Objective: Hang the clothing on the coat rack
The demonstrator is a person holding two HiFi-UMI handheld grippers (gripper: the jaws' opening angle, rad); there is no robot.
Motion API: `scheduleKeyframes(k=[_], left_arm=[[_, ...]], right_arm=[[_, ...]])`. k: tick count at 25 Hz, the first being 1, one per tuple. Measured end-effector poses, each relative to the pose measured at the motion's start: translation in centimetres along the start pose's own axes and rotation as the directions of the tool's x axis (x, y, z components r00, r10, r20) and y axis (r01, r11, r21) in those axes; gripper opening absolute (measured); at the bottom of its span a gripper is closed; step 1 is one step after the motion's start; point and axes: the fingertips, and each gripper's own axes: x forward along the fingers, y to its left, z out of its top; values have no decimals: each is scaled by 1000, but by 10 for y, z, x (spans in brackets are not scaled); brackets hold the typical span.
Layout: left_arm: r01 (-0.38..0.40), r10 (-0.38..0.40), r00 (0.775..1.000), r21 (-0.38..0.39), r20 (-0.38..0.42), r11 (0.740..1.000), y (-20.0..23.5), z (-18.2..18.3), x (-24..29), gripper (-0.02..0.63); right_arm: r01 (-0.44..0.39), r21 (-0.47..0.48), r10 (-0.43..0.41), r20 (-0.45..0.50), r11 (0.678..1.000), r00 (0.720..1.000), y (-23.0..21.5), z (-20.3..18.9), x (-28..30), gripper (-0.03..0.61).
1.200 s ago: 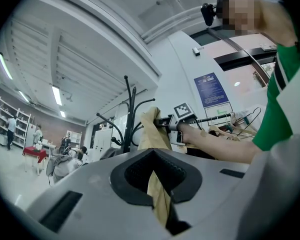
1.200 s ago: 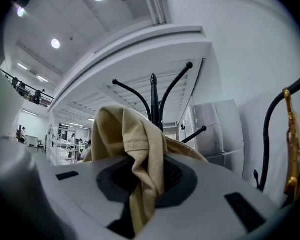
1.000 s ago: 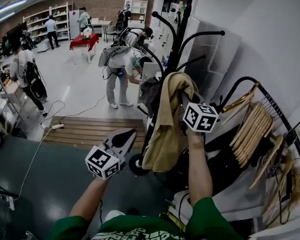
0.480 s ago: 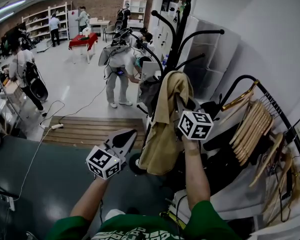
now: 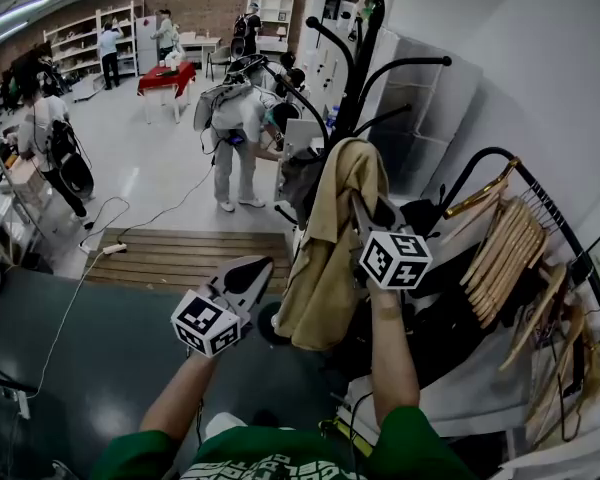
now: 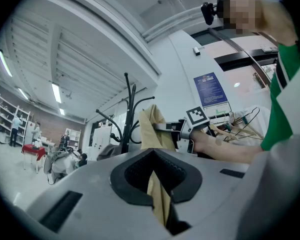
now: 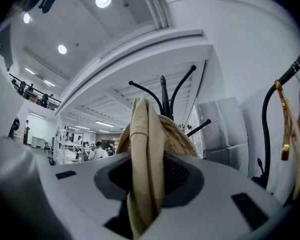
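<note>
Grey workshop floor [image 5: 150, 178] stretches beyond both tools, with other people at work far off. Directly ahead of the right tool [image 5: 363, 214] stands the black coat rack [image 5: 352, 78]. A clothes rail [image 5: 500, 160] loaded with wooden hangers [image 5: 505, 253] sits to that tool's right.

Right tool — clenched on the tan garment [image 5: 330, 258]. The right gripper view shows a fold of the fabric pinched between the jaws and bulging over them. The garment's top is draped over a rack arm just above and ahead of the tool. The rest hangs down to the tool's left and below it.

Left tool [image 5: 252, 268] — jaws drawn together, nothing held. It hovers low, to the left of the garment and apart from it. The tan strip seen in the slit between its jaws is judged to be the garment hanging beyond.

Change over the last second: the right tool has come slightly down and back toward the person. The garment's top has stayed over the rack arm, and the left tool has barely shifted.

Judgement: the weight now appears to rest on the rack, so hanging is nearly done. The remaining step is to release the right tool and withdraw it clear. Risk: fabric snagged on the jaws could drag the garment off the arm.
</note>
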Motion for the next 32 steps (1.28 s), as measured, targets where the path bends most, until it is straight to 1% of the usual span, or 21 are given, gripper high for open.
scheduleKeyframes(k=[4,10,16,20,25,26,28,32], left_arm=[[-6,6,1000,-13,-2,1000,3,-5,-5,3],[14,-14,1000,-24,5,1000,12,-4,-13,3],[63,-63,998,-40,-1,997,25,1,-24,3],[86,-86,996,-48,-3,995,40,6,-35,3],[143,-144,990,-61,-11,988,45,5,-41,3],[150,-151,988,-63,-12,987,46,4,-42,3],[164,-166,986,-65,-15,984,49,3,-45,3],[185,-187,982,-78,-26,980,56,-1,-52,3]], right_arm=[[0,17,-1,6,1000,1000,3,-2,-13,109],[40,16,-40,5,999,999,11,-7,-35,112],[113,35,-113,-8,993,994,26,-16,-62,113],[147,54,-145,-47,988,988,41,-34,-73,112],[203,66,-198,-80,977,977,57,-52,-93,110],[210,62,-205,-82,976,975,61,-54,-95,105],[221,50,-217,-85,974,972,71,-57,-99,68],[240,26,-236,-103,971,966,90,-66,-104,23]])
